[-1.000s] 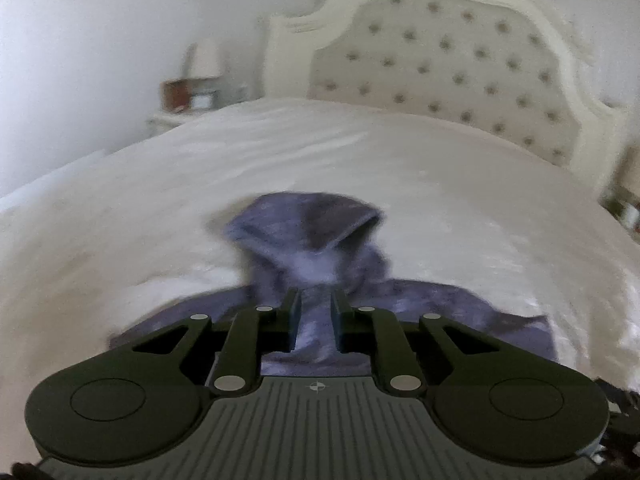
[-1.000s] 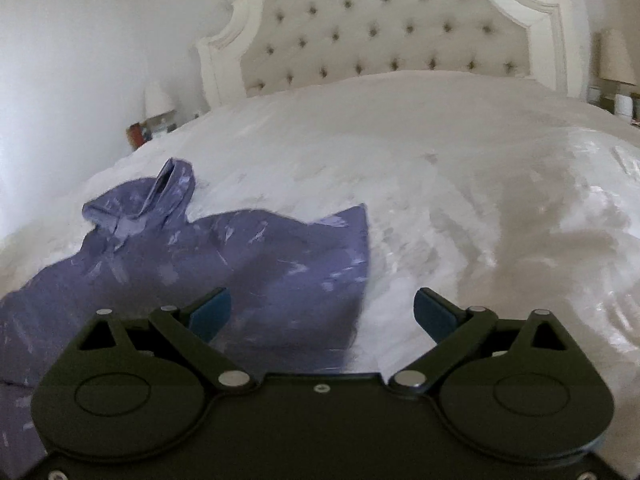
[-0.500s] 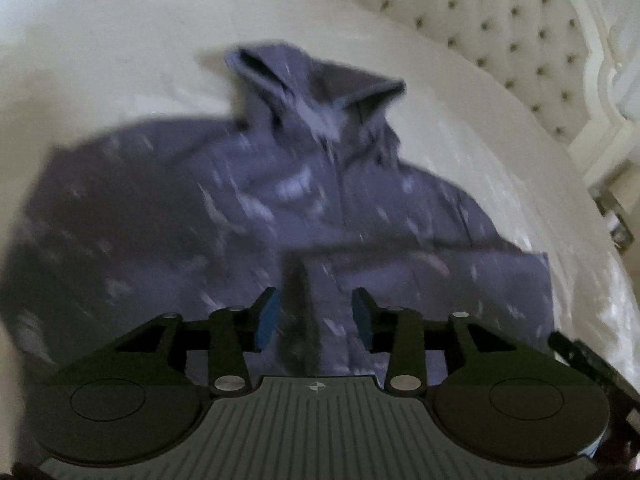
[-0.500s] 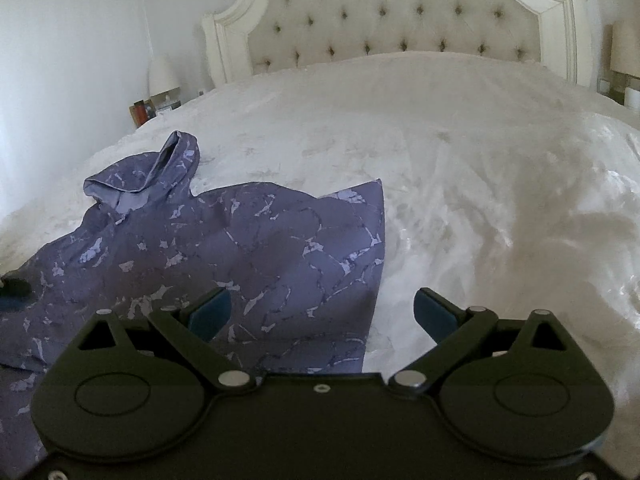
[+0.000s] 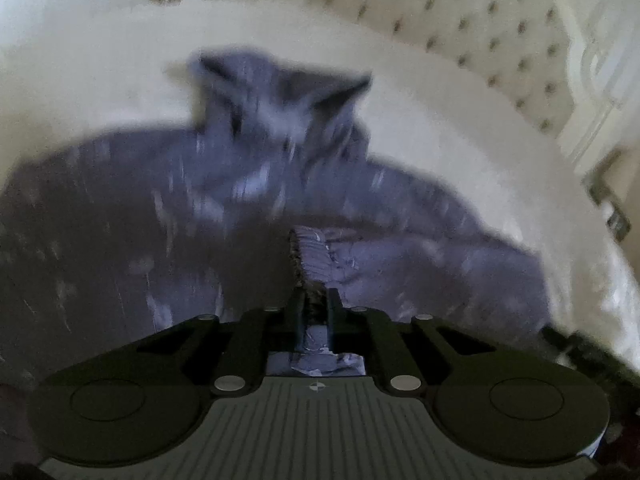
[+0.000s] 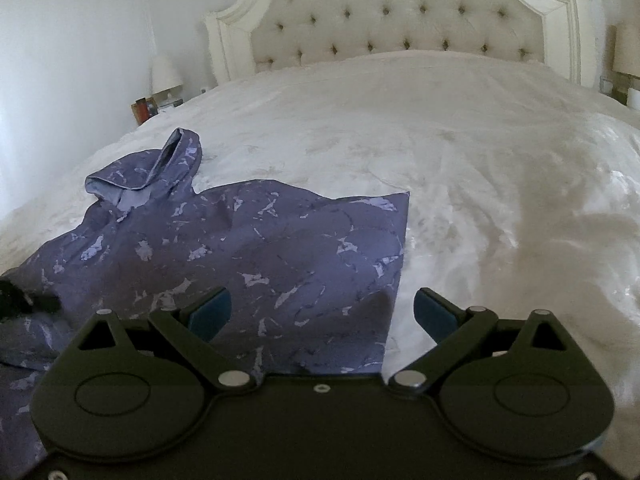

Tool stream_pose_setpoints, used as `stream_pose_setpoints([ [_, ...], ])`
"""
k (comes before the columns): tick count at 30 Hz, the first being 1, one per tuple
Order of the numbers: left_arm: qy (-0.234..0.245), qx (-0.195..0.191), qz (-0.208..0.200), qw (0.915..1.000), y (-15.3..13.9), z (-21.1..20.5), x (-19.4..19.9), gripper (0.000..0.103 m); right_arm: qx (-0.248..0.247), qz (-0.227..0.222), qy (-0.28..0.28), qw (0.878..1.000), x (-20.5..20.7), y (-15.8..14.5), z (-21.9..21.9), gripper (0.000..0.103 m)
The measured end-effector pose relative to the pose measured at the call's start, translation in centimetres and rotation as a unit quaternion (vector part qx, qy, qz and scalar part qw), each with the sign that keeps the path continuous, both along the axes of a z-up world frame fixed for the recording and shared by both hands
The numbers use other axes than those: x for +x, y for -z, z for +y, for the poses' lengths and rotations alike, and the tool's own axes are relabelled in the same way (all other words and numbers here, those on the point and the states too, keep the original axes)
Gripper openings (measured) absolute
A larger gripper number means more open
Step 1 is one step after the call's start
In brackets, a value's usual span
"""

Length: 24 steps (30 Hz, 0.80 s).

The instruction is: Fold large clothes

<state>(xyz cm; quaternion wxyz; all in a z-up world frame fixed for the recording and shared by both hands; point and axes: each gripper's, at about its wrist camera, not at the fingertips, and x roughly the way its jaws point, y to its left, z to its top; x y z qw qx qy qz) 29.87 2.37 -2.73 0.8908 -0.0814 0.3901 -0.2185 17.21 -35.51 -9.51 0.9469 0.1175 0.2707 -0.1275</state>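
We are clamping the left hand-held gripper [image 5: 312,304] on the hoodie [image 5: 224,216] cuff, its jaws just closed; next, folding it inward while the right hand-held gripper [image 6: 322,312] is hanging apart.

A bedroom in a private home: a wide bed [image 6: 400,128] under a white cover fills the room, backed by a cream, button-tufted headboard [image 6: 400,12] in a carved white frame. A bedside stand with a shaded lamp [image 6: 166,76] sits against a plain white wall [image 6: 72,40].

One hoodie [image 6: 248,256], one bed [image 6: 440,128], two lamps [image 6: 166,74].
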Motion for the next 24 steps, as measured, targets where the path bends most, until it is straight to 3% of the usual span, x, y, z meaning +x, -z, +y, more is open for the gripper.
stream_pose_setpoints([
  [5, -0.007, -0.045, -0.087, 0.9951, -7.0, 2.1, -1.8, 0.009, 0.0, 0.0, 0.001, 1.0, 0.1, 0.1, -0.1, 0.099],
  [10, -0.024, -0.033, -0.137, 0.9897, -10.5, 4.9, -3.0, 0.009, -0.001, 0.001, -0.006, 1.0, 0.2, 0.2, 0.2, 0.099],
  [18, -0.102, 0.009, -0.117, 0.9878, -8.3, 9.7, -3.1, 0.009, -0.001, 0.019, -0.017, 1.0, 0.7, 0.8, 0.6, 0.1],
  [24, -0.134, 0.043, -0.1, 0.985, -5.9, 12.3, -1.9, 0.009, -0.004, 0.03, -0.026, 0.999, 1.0, 1.3, 1.1, 0.1],
])
